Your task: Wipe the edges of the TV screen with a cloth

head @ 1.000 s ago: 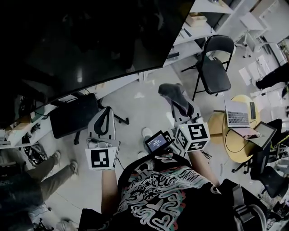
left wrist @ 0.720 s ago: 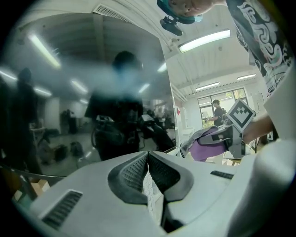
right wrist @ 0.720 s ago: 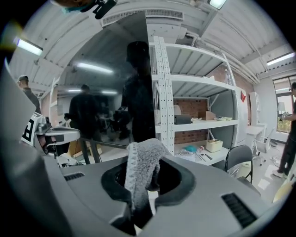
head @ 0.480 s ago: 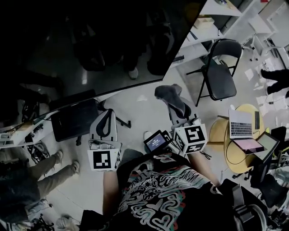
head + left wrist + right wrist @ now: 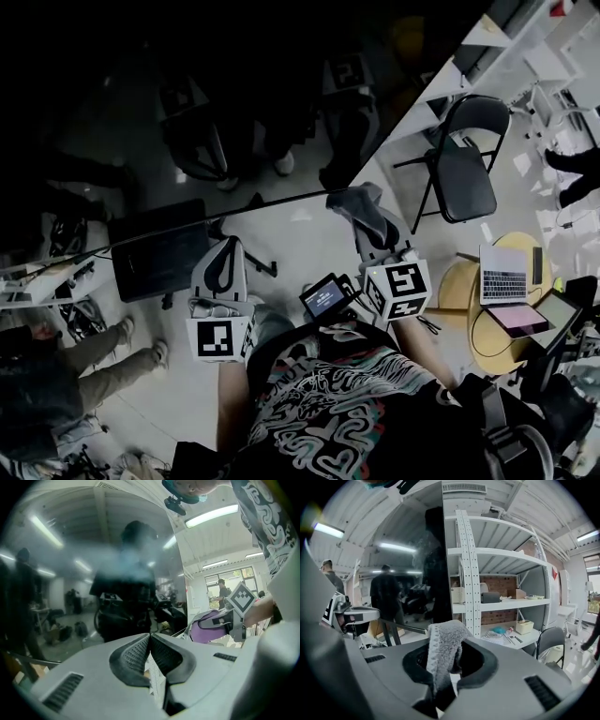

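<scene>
- A large dark TV screen [image 5: 187, 103] fills the upper left of the head view. Its glass mirrors the room and the person who stands before it.
- The right tongs [image 5: 372, 232] are clamped on a grey fleecy cloth [image 5: 359, 208], which stands up out of them in a fold.
- The cloth sits right at the screen's lower right corner. No view shows whether it touches the glass.
- In the right gripper view the cloth [image 5: 443, 651] rises between the dark pads, with the screen's upright edge straight above it.
- The left tongs [image 5: 222, 267] are pressed together with nothing between them, their tips just below the screen's bottom edge.
- Beyond the screen's right edge stand white metal shelves [image 5: 501, 604] with boxes and small items.
- A black folding chair [image 5: 461, 169] stands near the shelves.
- To the right is a small round yellow bench [image 5: 461, 281] with an open laptop [image 5: 504, 274] on it.
- Under the screen sits a flat black panel [image 5: 157, 248].
- Another person's legs [image 5: 89, 361] show at the lower left.
- Each gripper carries a white cube with black square markers, left [image 5: 217, 338] and right [image 5: 398, 286].
- A small lit display [image 5: 324, 297] beside the right cube shows text too small to read.
</scene>
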Tool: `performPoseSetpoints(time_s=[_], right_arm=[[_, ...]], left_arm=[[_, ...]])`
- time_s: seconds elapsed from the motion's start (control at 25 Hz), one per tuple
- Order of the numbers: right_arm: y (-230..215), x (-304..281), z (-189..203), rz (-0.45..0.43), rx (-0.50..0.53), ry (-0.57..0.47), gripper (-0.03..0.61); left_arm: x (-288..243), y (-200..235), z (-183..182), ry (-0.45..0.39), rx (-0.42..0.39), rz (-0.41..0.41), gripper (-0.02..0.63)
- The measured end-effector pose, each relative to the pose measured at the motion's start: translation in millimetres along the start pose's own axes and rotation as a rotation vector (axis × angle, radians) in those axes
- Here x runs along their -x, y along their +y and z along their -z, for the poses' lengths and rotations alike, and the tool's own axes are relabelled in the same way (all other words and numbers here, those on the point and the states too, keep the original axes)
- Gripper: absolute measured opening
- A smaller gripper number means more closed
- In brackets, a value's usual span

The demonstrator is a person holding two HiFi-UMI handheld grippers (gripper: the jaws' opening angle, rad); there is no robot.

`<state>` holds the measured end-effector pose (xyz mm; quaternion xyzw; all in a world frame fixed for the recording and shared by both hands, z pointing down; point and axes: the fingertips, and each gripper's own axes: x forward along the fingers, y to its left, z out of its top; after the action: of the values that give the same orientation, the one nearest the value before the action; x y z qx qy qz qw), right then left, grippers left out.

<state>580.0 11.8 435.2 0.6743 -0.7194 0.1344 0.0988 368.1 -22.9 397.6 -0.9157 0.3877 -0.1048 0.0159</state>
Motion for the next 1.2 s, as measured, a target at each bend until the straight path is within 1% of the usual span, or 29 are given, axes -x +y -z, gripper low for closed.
performPoseSetpoints(time_s=[0.68, 0.88, 1.08, 1.2], right_arm=[[0, -26, -3, -0.006, -0.001, 0.022, 0.092], [0, -30, -3, -0.016, 0.002, 0.024, 0.092], [-1, -32, -1, -0.021, 0.003, 0.02, 0.092], [0, -35, -1, -0.026, 0.021, 0.022, 0.092]], left_arm=[[-25, 11, 0, 0.007, 0.011, 0.026, 0.02], [-31, 7, -2, 0.005, 0.015, 0.04, 0.02], [-28, 5, 2, 0.017, 0.013, 0.031, 0.02], [-27, 8, 3, 0.016, 0.022, 0.019, 0.019]])
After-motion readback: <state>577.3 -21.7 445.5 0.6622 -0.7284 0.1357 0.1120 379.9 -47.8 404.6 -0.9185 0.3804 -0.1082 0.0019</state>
